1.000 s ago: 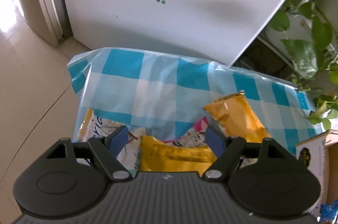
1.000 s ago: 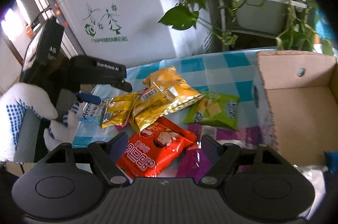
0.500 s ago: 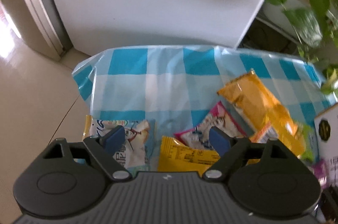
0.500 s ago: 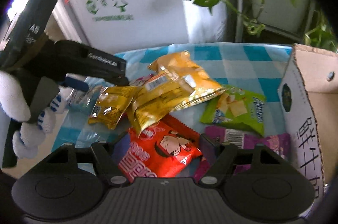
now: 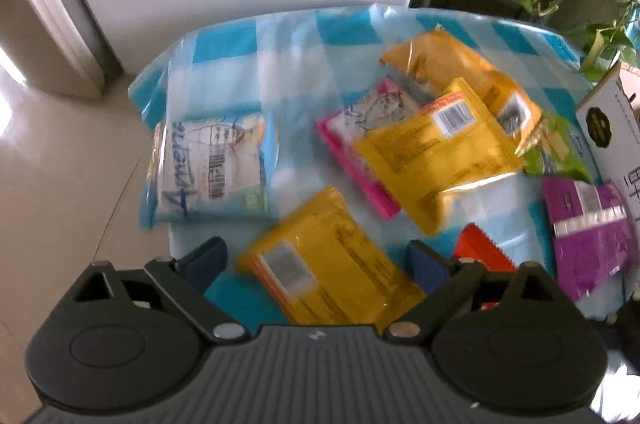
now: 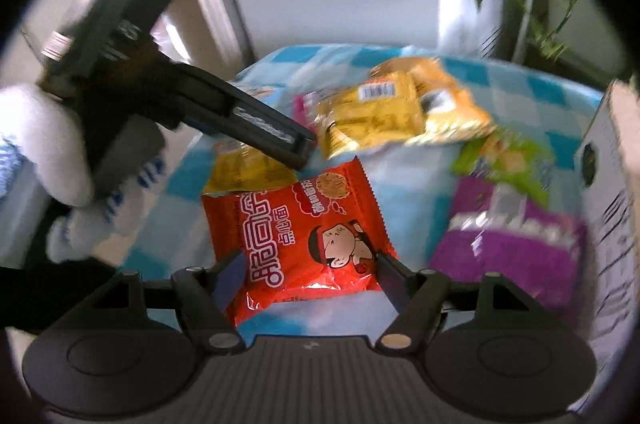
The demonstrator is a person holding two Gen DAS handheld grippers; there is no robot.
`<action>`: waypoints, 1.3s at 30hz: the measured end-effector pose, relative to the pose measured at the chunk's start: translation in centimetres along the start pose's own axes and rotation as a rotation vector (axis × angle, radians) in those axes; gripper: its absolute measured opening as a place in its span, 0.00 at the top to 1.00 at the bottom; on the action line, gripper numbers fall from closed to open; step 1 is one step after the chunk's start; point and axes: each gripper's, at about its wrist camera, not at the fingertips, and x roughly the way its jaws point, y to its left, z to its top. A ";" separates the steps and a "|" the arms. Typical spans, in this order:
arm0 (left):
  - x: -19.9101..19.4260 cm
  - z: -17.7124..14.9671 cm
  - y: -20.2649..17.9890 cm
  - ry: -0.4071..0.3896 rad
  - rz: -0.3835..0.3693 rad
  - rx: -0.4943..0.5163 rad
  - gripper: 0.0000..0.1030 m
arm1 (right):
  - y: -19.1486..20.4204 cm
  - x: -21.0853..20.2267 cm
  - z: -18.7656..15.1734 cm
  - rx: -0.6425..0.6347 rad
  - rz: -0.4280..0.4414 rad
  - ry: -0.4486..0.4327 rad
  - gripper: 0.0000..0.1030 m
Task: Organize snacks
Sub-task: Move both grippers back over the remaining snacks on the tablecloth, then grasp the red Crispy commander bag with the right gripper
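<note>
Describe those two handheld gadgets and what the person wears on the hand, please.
Each gripper, left and right, has a dark grey ribbed body, two round black side discs, black linkage arms with silver pins, and blue finger pads. Seen from the right wrist, the left one carries small white lettering. The hand holding it wears a white knitted glove with blue dots.

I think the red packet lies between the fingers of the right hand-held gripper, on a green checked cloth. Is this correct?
Not quite: the cloth is blue checked, not green. The right wrist view shows it, with the red packet between the fingers of the right hand-held gripper.
</note>
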 end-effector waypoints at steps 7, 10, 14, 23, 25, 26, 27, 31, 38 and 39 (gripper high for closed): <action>-1.1 -2.3 -0.3 -0.005 0.018 0.029 0.07 | 2.4 -1.1 -2.5 -0.077 0.030 0.089 0.24; -1.1 -1.9 0.2 -0.012 -0.004 -0.006 0.07 | 2.9 -1.8 -2.9 -0.073 0.012 0.073 0.24; -0.8 -1.2 0.6 -0.018 -0.005 -0.048 0.07 | 3.3 -2.7 -2.7 -0.146 -0.024 0.007 0.21; -0.4 -0.8 0.5 -0.008 0.038 -0.066 0.12 | 4.7 -1.5 -1.1 -0.449 0.037 -0.051 0.09; -0.4 -0.8 0.6 -0.006 0.036 -0.062 0.12 | 5.1 -0.8 -0.9 -0.524 0.055 -0.029 0.09; -0.4 -0.8 0.7 -0.004 0.035 -0.062 0.12 | 5.2 -0.6 -0.8 -0.554 0.060 -0.026 0.09; -0.4 -0.7 0.7 -0.003 0.034 -0.063 0.12 | 5.3 -0.4 -0.7 -0.581 0.067 -0.025 0.09; -0.3 -0.5 0.7 0.004 0.034 -0.075 0.12 | 5.7 0.3 -0.6 -0.715 0.080 -0.010 0.09; -0.3 -0.3 1.0 0.013 0.025 -0.107 0.12 | 4.9 2.0 0.1 -0.806 0.096 0.032 0.09; -0.3 -0.3 1.0 0.013 0.025 -0.108 0.12 | 4.8 2.2 0.3 -0.809 0.106 0.029 0.09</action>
